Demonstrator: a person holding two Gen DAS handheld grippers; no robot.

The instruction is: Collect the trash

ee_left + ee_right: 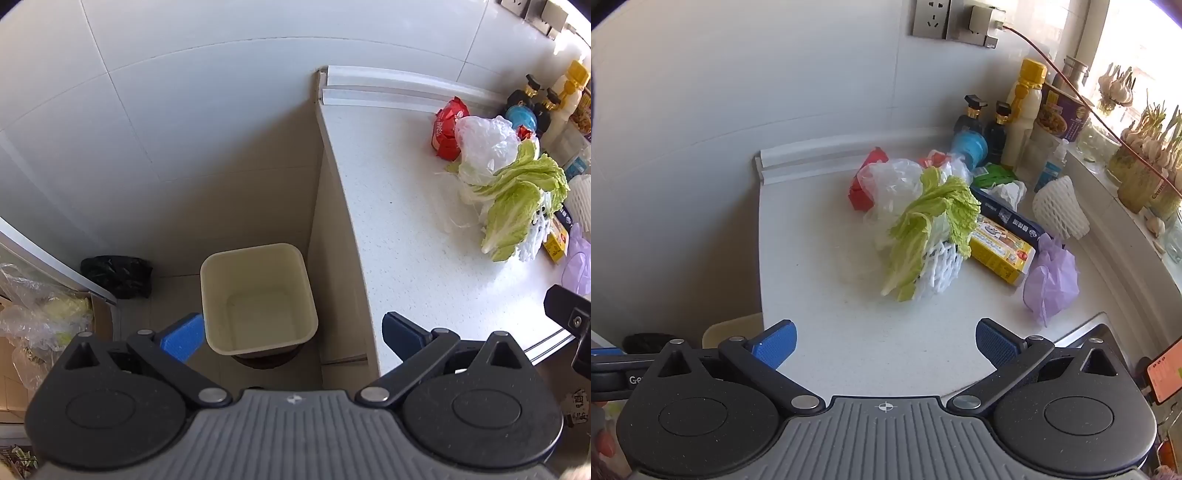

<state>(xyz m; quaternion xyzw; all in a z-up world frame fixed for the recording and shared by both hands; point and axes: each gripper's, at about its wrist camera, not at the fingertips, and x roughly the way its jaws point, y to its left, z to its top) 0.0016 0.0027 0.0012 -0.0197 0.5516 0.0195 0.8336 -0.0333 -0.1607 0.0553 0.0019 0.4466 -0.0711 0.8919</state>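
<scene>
A cream square bin [258, 299] stands on the floor beside the white counter [399, 236]; it looks empty. My left gripper [293, 334] is open and empty above the bin's near rim. On the counter lies a trash pile: cabbage leaves [923, 225], a clear plastic bag [890, 184], white foam netting [940, 269], a red wrapper [862, 188], a yellow box [1001, 251] and a purple crumpled bag [1051, 280]. My right gripper [886, 343] is open and empty over the counter's near part, well short of the pile. The pile also shows in the left wrist view [513, 199].
Bottles [1023, 110] and a blue cup [969, 147] stand against the back wall. A white foam fruit sleeve [1060, 210] sits right of the pile. Garlic pots [1141, 166] line the windowsill. A black bag [116, 277] lies on the floor left of the bin.
</scene>
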